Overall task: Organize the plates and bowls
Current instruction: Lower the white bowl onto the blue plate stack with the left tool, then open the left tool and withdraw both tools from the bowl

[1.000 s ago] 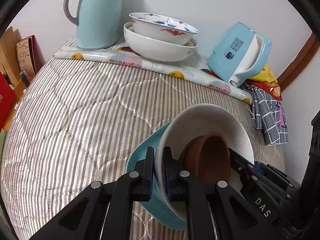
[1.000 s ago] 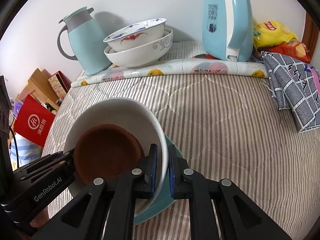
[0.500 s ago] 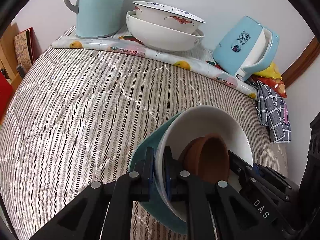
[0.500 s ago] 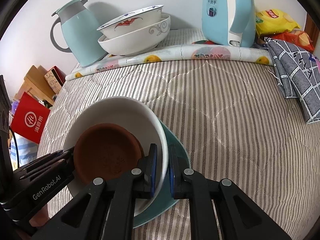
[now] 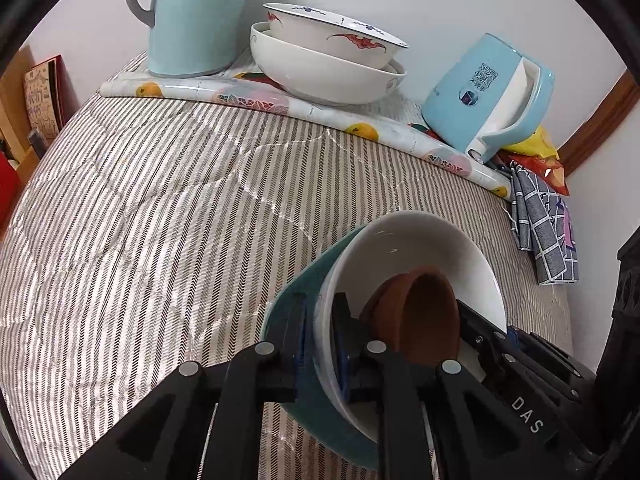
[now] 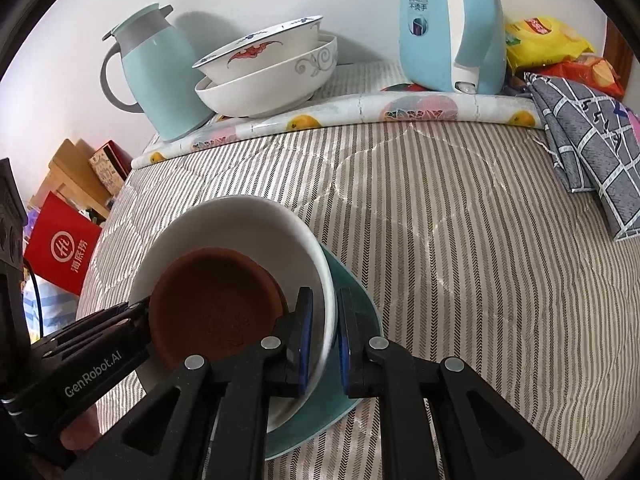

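A stack of a teal plate, a white bowl and a brown saucer is held above the striped quilt. My left gripper is shut on the stack's left rim. My right gripper is shut on its right rim, pinching the white bowl and teal plate, with the brown saucer inside. Two nested white bowls stand at the back, also in the right wrist view.
A light-blue thermos jug stands left of the nested bowls and a blue electric kettle to their right, on a fruit-patterned mat. A checked cloth and snack bags lie at the right. Red bag beyond the left edge.
Both grippers have carried the stack forward toward the nested bowls, which appear larger and nearer now. The grips on both rims have not changed.
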